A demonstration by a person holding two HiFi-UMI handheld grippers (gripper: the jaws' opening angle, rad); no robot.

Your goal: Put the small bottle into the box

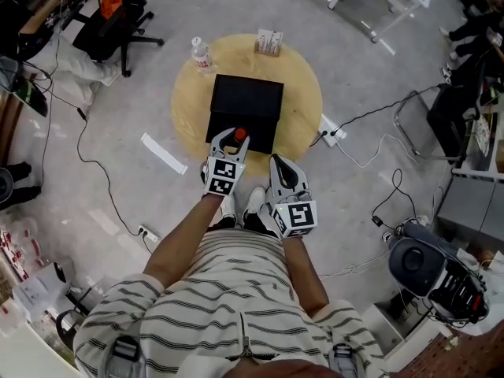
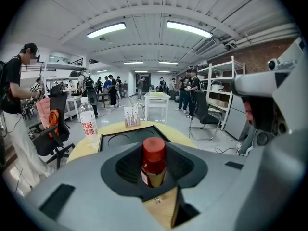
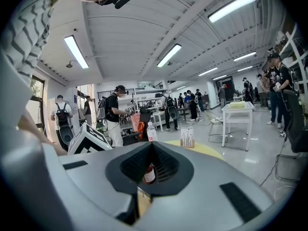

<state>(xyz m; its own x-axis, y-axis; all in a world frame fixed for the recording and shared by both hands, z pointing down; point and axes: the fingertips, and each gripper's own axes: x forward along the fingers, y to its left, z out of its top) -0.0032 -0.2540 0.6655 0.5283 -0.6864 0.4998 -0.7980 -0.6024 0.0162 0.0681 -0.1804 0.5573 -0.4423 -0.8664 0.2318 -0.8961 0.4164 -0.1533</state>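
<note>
The small bottle, a glass-like body with a smooth red cap and paper label, stands upright between the dark ribbed pads of the left tongs, which are closed on it. It is just short of the box's near edge, over the tabletop. Keeping it upright probably suits lowering it into a round recess of the black, matt box. The right tongs are drawn together on nothing, beside the left. A clear plastic water bottle stands beyond the box on the round, pale wood.
</note>
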